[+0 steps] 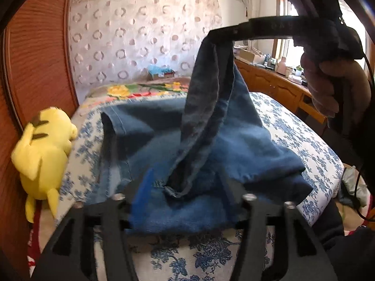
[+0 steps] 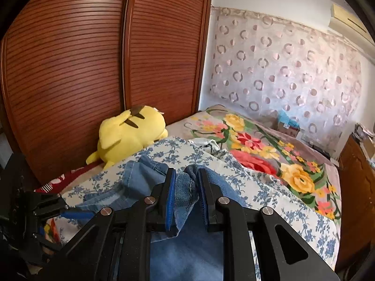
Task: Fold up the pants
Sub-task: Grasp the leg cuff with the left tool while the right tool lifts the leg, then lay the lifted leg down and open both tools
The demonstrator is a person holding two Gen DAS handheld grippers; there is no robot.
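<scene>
The right gripper (image 2: pixel 186 196) is clenched on a bunched edge of the jeans (image 1: pixel 145 126), holding it high over the bed (image 1: pixel 293 126), while the left gripper (image 1: pixel 185 201) has denim draped over its fingers and I cannot tell whether it grips. The rest of the pants lies rumpled on the blue-flowered sheet, near the yellow plush toy (image 1: pixel 44 149). The lifted fold hangs twisted, so laying it down as is would likely crease it crooked; the thick bunch could also slip out.
</scene>
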